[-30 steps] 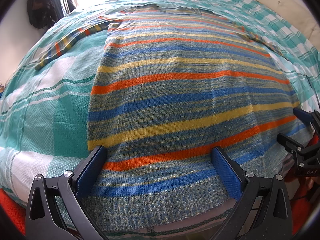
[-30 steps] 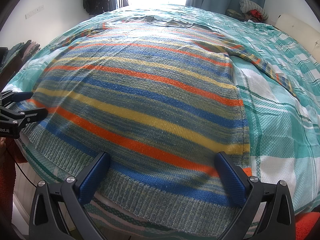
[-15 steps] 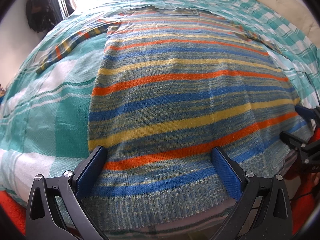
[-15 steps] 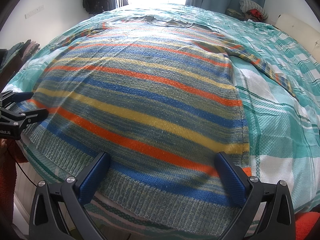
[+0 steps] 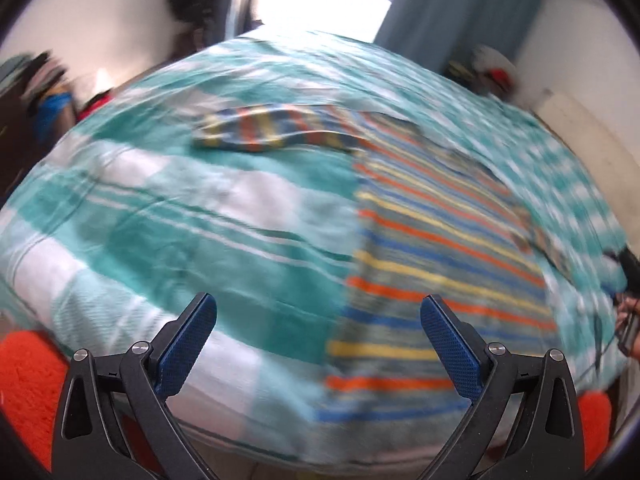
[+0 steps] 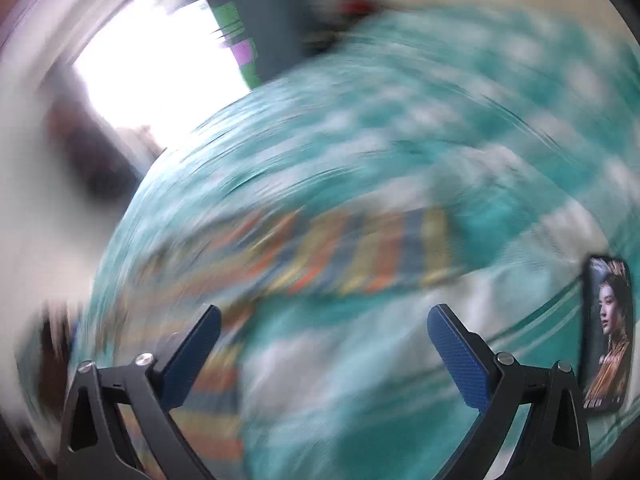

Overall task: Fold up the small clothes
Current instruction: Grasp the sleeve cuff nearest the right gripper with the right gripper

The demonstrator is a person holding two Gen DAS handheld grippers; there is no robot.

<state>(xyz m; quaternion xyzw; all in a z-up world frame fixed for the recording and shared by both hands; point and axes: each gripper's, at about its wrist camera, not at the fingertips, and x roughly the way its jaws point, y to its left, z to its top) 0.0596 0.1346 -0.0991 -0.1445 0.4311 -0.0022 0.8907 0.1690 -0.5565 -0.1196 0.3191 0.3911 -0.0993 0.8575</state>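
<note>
On the bed, a teal-and-white checked bedspread (image 5: 168,240) is spread, and the striped knitted sweater (image 5: 436,264) is laid flat at its right, hem near, so that it can be folded. Its left sleeve (image 5: 260,130) is stretched out leftward at the far side. The left gripper (image 5: 318,322) is held released above the near edge, nothing between the jaws. The right gripper (image 6: 322,332) is likewise spread and empty, over the blurred right sleeve (image 6: 360,256). A phone (image 6: 608,332) is left at the far right.

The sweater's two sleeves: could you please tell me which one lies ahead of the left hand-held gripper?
The sleeve stretched leftward from the sweater, across the checked bedspread.
</note>
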